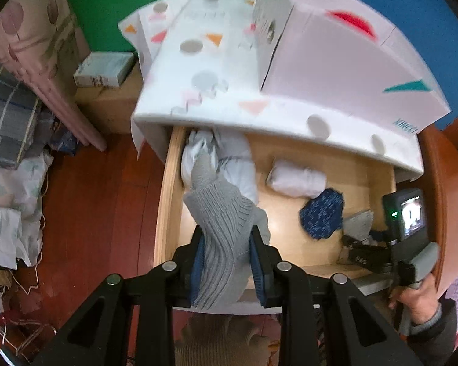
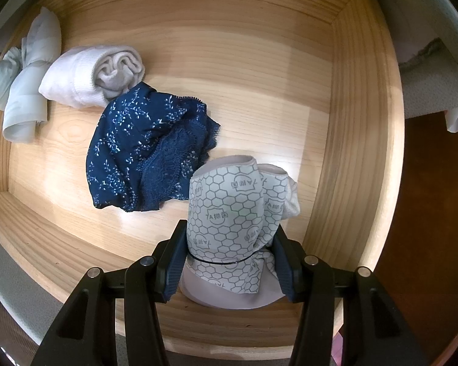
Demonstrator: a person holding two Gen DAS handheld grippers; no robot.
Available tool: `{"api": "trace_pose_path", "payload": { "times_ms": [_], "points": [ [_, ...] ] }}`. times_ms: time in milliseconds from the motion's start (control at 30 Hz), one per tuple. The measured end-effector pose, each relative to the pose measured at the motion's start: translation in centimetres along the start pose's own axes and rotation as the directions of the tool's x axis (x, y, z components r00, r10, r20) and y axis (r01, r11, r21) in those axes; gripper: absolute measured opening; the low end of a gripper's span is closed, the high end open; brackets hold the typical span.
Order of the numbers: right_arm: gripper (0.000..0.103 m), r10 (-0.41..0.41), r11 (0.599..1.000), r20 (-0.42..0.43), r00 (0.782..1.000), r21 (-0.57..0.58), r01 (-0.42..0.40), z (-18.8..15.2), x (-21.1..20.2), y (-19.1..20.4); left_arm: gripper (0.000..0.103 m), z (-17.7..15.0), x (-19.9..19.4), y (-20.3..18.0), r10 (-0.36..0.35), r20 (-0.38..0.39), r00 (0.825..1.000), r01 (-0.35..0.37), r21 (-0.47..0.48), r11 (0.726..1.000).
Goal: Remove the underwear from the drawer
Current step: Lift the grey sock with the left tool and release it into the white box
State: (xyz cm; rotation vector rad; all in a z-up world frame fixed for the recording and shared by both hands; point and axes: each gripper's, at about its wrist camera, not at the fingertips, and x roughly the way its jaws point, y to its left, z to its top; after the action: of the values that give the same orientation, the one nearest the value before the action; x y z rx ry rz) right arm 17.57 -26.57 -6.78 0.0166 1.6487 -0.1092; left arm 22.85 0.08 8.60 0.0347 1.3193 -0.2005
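Left gripper (image 1: 227,262) clamped on grey ribbed underwear (image 1: 219,213), hanging above the open drawer (image 1: 165,195). Right gripper (image 2: 229,259) closed around a hexagon-printed roll (image 2: 226,210) in the drawer. Just ahead of it, navy floral underwear (image 2: 137,152); further ahead-left, a white roll (image 2: 85,79).

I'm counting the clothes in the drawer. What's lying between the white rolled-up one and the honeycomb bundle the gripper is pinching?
The dark blue lacy underwear lies between the white roll and the honeycomb bundle, seen from the right wrist.
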Motion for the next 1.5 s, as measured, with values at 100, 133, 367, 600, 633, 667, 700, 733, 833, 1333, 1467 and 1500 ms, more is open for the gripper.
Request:
{"api": "trace_pose_path", "payload": {
  "times_ms": [100,133,367,600,633,667,700,733,833,1333,1467,1500],
  "points": [
    [0.048,0.0,1.0,0.0,1.0,-0.001,0.0,0.0,0.0,0.0,0.027,0.8,-2.6,-0.5,0.002,0.062,0.998,-0.003,0.013,1.0],
    [0.048,0.0,1.0,0.0,1.0,-0.002,0.0,0.0,0.0,0.0,0.027,1.1,-3.6,-0.7,-0.003,0.085,0.996,0.002,0.016,1.0],
    [0.048,-0.006,1.0,-0.003,1.0,0.007,0.006,0.1,0.1,-0.2,0.027,4.2,-10.0,-2.2,-0.065,0.254,0.965,0.061,0.025,0.998],
    [0.048,-0.008,1.0,-0.002,1.0,0.01,0.008,0.1,-0.1,-0.5,0.027,8.5,-12.8,-5.7,-0.106,0.368,0.924,0.083,0.078,0.994],
    [0.048,-0.009,1.0,-0.002,1.0,0.01,0.009,0.1,-0.2,-0.5,0.027,9.0,-12.9,-6.1,-0.103,0.379,0.92,0.076,0.086,0.993],
    [0.048,-0.011,1.0,-0.003,1.0,0.01,0.011,0.1,-0.2,-0.4,0.027,9.5,-12.9,-6.6,-0.103,0.388,0.916,0.071,0.096,0.993],
    [0.048,-0.013,1.0,-0.004,1.0,0.01,0.013,0.2,-0.2,-0.4,0.027,10.1,-12.9,-7.2,-0.105,0.396,0.912,0.069,0.105,0.992],
    [0.048,-0.013,1.0,-0.005,1.0,0.011,0.014,0.2,-0.2,-0.3,0.027,10.7,-12.8,-7.8,-0.11,0.397,0.911,0.069,0.116,0.991],
    [0.048,-0.012,1.0,-0.003,1.0,0.008,0.012,0.2,-0.2,-0.2,0.027,12.4,-12.3,-9.5,-0.097,0.418,0.903,0.04,0.144,0.989],
    [0.048,-0.008,1.0,0.001,1.0,0.012,0.008,-0.1,0.0,-0.3,0.029,19.1,-5.5,-11.1,0.02,0.346,0.938,-0.064,0.118,0.991],
    [0.048,-0.009,1.0,0.0,1.0,0.013,0.009,0.0,0.0,-0.3,0.033,19.1,-4.3,-10.9,0.023,0.334,0.942,-0.066,0.117,0.991],
    [0.048,-0.01,1.0,0.0,1.0,0.013,0.01,0.0,0.1,-0.3,0.034,19.0,-4.3,-10.8,0.017,0.336,0.942,-0.06,0.119,0.991]
  ]
}}
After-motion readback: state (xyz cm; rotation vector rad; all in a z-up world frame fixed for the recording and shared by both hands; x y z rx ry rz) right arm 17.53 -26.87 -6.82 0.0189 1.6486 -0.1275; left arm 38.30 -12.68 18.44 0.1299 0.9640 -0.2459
